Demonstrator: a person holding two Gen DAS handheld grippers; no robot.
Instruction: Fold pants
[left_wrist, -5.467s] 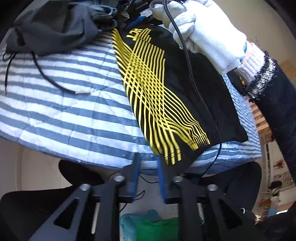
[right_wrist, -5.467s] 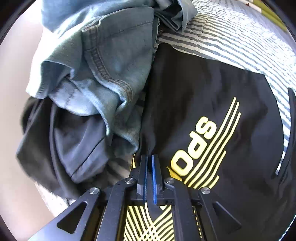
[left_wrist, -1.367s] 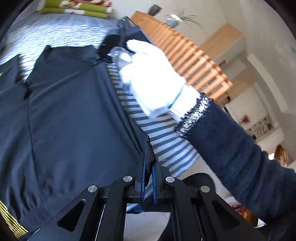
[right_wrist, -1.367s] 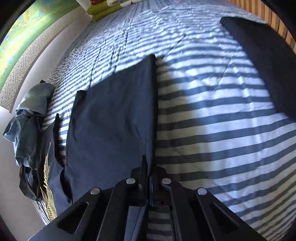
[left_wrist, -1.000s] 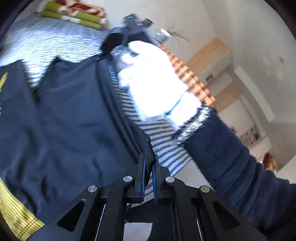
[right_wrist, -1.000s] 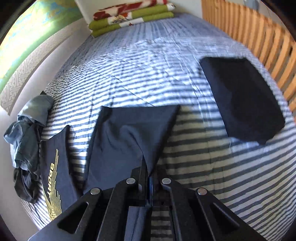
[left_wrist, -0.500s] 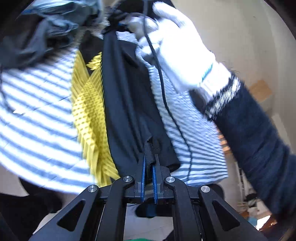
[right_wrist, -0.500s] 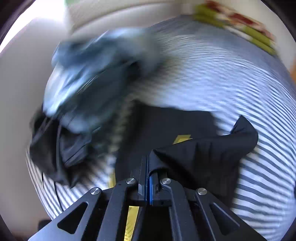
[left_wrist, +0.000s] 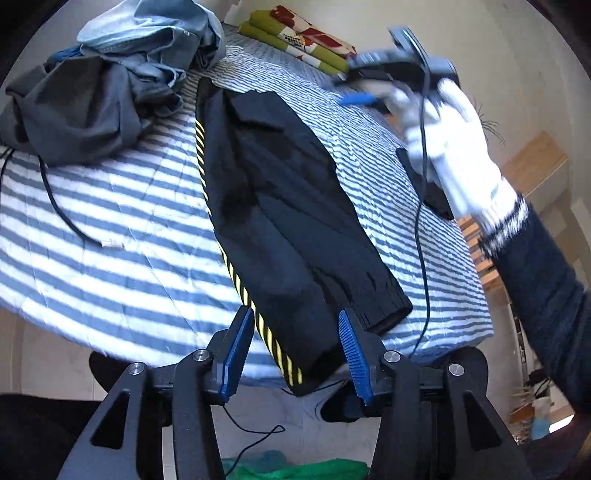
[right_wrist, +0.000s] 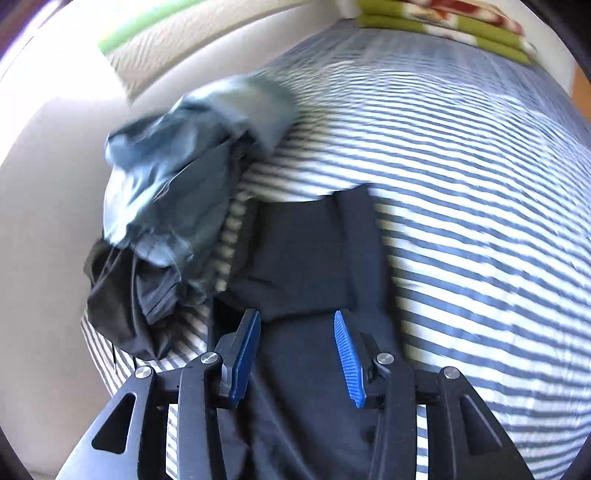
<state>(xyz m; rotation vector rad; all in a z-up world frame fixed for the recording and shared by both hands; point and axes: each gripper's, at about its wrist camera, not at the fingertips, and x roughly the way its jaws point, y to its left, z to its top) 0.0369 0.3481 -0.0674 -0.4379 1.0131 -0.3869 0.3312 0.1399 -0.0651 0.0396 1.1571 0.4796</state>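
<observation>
Blurred in the right wrist view: the pile of clothes and the striped bed. Near end of the black pants cut off at the bottom edge there. Smeared in the left wrist view: the right hand-held gripper and the white glove. Sleeve cut off at the right edge. Yellow stripes mostly hidden under the fold.

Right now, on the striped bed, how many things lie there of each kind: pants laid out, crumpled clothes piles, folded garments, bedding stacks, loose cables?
Black pants laid out: 1
Crumpled clothes pile: 1
Folded dark garment: 1
Folded bedding stack: 1
Loose cable: 1
Total: 5
</observation>
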